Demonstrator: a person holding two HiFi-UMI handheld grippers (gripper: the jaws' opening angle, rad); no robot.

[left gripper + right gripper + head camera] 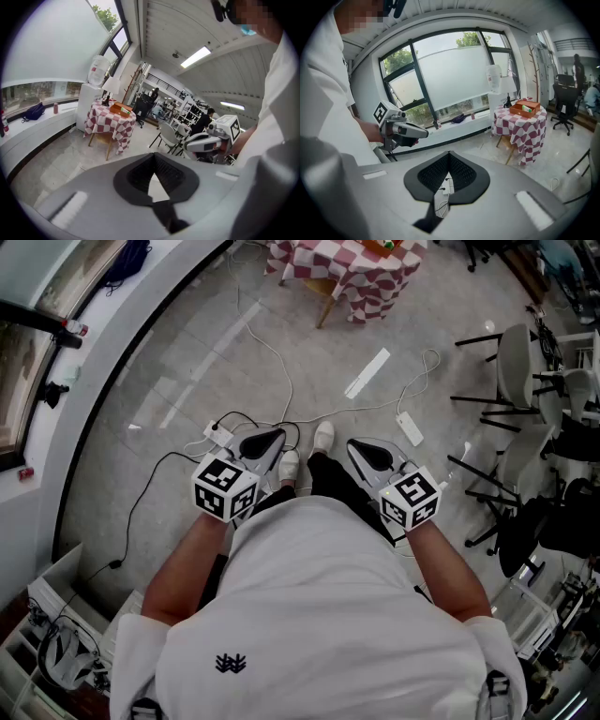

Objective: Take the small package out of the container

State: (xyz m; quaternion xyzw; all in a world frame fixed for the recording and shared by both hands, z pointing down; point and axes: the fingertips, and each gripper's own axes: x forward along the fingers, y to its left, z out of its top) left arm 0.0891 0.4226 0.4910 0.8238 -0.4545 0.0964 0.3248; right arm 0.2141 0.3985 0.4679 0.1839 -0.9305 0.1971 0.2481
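An orange container (525,108) stands on a far table with a red-and-white checked cloth (522,125); something green and white shows inside it. The same container (121,109) appears small in the left gripper view, and at the top edge of the head view (384,246). I hold my left gripper (265,440) and right gripper (368,454) close to my body over the floor, far from the table. Both are shut, their black pads meeting at the tip with nothing between them, as seen on the left gripper (153,154) and the right gripper (449,153).
White cables and a power strip (409,428) lie on the floor ahead of my shoes (323,437). Several chairs (525,362) stand at the right. A water dispenser (96,77) stands beside the table, below a curved window wall (454,75).
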